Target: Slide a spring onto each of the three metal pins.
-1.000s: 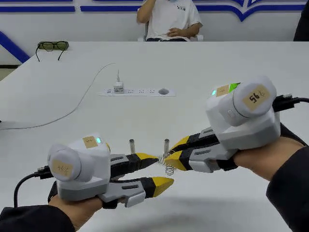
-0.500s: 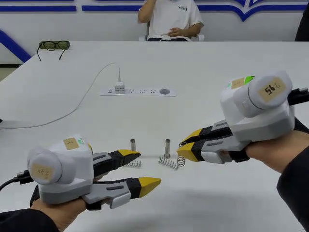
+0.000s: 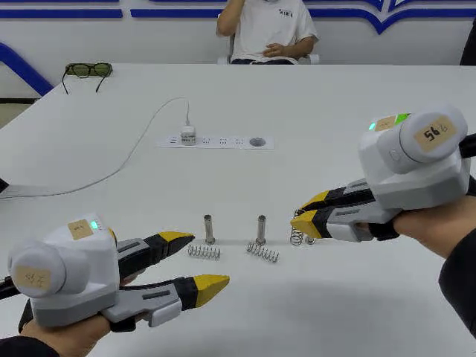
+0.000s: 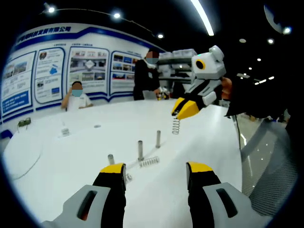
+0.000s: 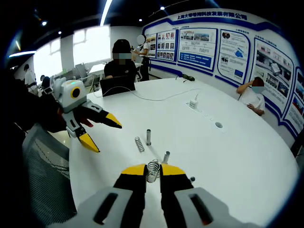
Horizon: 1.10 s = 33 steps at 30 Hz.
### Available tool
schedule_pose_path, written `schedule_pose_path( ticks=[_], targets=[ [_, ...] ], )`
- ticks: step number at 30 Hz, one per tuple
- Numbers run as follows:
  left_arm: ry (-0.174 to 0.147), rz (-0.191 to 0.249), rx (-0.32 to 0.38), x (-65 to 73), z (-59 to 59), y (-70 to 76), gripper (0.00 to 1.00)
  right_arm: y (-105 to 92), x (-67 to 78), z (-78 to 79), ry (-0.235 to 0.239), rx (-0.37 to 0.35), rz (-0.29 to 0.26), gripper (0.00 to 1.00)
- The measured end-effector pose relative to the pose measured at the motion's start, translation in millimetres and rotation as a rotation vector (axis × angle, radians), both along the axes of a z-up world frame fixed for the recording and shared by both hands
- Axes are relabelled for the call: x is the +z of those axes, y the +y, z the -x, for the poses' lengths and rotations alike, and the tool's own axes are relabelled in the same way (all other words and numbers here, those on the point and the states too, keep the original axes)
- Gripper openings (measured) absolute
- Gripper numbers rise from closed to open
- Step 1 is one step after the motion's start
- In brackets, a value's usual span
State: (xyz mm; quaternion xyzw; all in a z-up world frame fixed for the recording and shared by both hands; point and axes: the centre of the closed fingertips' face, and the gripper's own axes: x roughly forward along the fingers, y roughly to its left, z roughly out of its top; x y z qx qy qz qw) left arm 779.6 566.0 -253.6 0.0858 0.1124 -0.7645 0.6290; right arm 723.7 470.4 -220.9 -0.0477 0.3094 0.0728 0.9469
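Observation:
Two upright metal pins (image 3: 209, 229) (image 3: 261, 229) stand mid-table, each with a loose spring (image 3: 204, 252) (image 3: 262, 253) lying in front of it. My right gripper (image 3: 306, 217) is shut on a third spring (image 3: 297, 236), which hangs upright at its tips just right of the pins; the same spring (image 5: 152, 170) sits between the jaws in the right gripper view, near a short pin (image 5: 192, 179). My left gripper (image 3: 195, 260) is open and holds nothing, left of the pins. The left gripper view has all three pins (image 4: 140, 150) ahead of the left gripper (image 4: 156, 168).
A white power strip (image 3: 216, 141) with a plugged charger (image 3: 188, 135) and its cable (image 3: 126, 160) lies farther back. Dark glasses (image 3: 88, 70) rest at the far left. A person (image 3: 268, 30) sits at the far edge of the table.
My right gripper has carried its spring to the right, away from the middle pin. My left gripper has drawn back to the left, uncovering the two loose springs.

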Motion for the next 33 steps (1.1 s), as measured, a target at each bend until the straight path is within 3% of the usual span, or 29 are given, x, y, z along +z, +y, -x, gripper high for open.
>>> schedule_pose_path(
  ticks=[17,33],
  targets=[
    [0.014,0.009,0.03,-2.0,-0.9,6.1,0.52,-41.9,6.5,-11.8,-0.043,-0.102,0.047,0.12],
    [0.02,0.007,0.041,-3.5,0.3,8.7,0.52,-75.6,-10.9,-14.2,-0.021,-0.187,0.047,0.12]
  ],
)
